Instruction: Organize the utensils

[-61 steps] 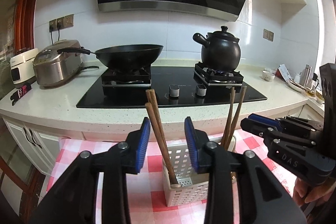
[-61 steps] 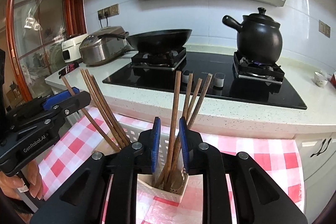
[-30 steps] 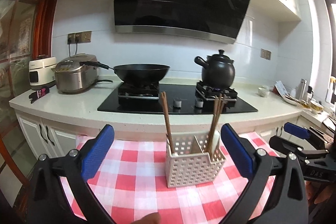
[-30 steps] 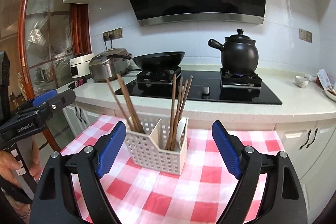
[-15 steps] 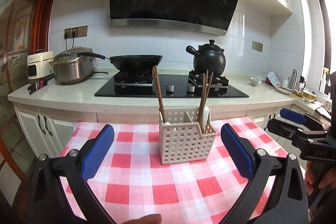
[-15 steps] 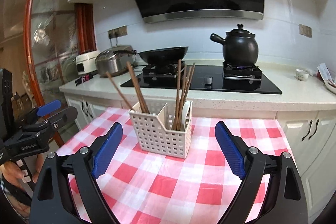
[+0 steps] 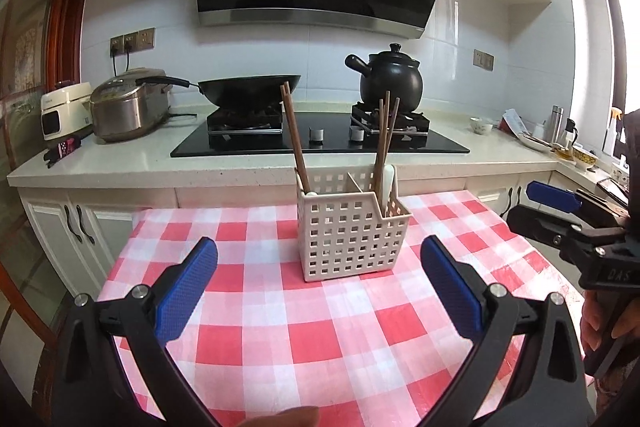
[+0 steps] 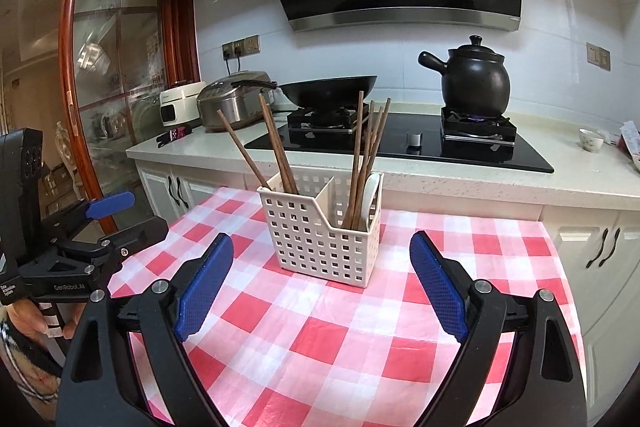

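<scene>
- Left hand-held gripper (image 7: 318, 285): jaws spread wide, empty, touching nothing, short of the basket.
- White perforated basket (image 7: 352, 231): upright on the checked table (image 7: 280, 339), two compartments.
- Chopsticks (image 8: 280, 155): left compartment, long axis leaning up-left; right bundle (image 8: 368, 155) near vertical beside a white spoon (image 8: 370, 195).
- Right hand-held gripper (image 8: 320, 285): jaws wide, empty.

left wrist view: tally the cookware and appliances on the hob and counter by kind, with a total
black wok: 1
black clay pot: 1
steel rice cooker: 1
white countertop appliance: 1
total: 4
</scene>
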The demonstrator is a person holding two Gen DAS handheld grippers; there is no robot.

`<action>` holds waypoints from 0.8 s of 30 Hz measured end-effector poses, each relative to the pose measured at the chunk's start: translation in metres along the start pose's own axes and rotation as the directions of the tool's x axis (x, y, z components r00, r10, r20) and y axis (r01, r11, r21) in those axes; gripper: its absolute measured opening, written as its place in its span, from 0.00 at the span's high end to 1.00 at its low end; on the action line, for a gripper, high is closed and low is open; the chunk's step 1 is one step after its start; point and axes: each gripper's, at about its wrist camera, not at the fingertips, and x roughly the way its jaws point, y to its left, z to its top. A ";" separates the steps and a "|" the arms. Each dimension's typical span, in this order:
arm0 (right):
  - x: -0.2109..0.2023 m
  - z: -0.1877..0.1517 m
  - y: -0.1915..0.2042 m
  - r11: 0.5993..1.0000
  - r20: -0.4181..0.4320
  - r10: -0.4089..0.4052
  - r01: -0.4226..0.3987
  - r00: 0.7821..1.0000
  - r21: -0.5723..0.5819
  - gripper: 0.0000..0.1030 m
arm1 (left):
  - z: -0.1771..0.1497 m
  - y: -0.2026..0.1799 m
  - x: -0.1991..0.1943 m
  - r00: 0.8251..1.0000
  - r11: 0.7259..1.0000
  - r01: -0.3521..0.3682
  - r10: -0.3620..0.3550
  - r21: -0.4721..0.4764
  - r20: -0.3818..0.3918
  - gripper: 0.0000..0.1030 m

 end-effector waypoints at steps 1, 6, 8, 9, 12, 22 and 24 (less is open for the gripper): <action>0.000 0.000 0.000 1.000 -0.001 0.001 -0.001 1.000 0.001 0.18 | -0.001 0.001 0.000 1.000 1.000 0.001 -0.001 -0.002 -0.001 0.05; 0.001 0.000 0.000 1.000 0.000 0.002 -0.002 1.000 0.001 0.18 | -0.001 0.002 -0.001 1.000 1.000 0.006 -0.006 -0.011 0.000 0.05; 0.002 -0.002 0.001 1.000 -0.001 0.005 -0.005 1.000 -0.003 0.18 | -0.001 0.001 -0.001 1.000 1.000 0.004 -0.004 -0.008 0.000 0.05; 0.002 -0.002 0.002 1.000 -0.002 0.006 -0.006 1.000 -0.006 0.18 | -0.001 0.002 -0.001 1.000 1.000 0.005 -0.005 -0.008 0.000 0.05; 0.003 -0.004 0.005 1.000 -0.005 0.011 -0.011 1.000 -0.009 0.18 | 0.000 0.002 -0.001 1.000 1.000 0.006 -0.006 -0.009 -0.002 0.05; 0.004 -0.006 0.004 1.000 -0.010 0.015 -0.015 1.000 -0.001 0.18 | -0.003 -0.001 0.000 1.000 1.000 0.015 -0.015 -0.005 -0.008 0.05; 0.005 -0.006 0.004 1.000 -0.010 0.018 -0.018 1.000 -0.002 0.18 | -0.003 -0.001 0.000 1.000 1.000 0.015 -0.015 -0.005 -0.009 0.05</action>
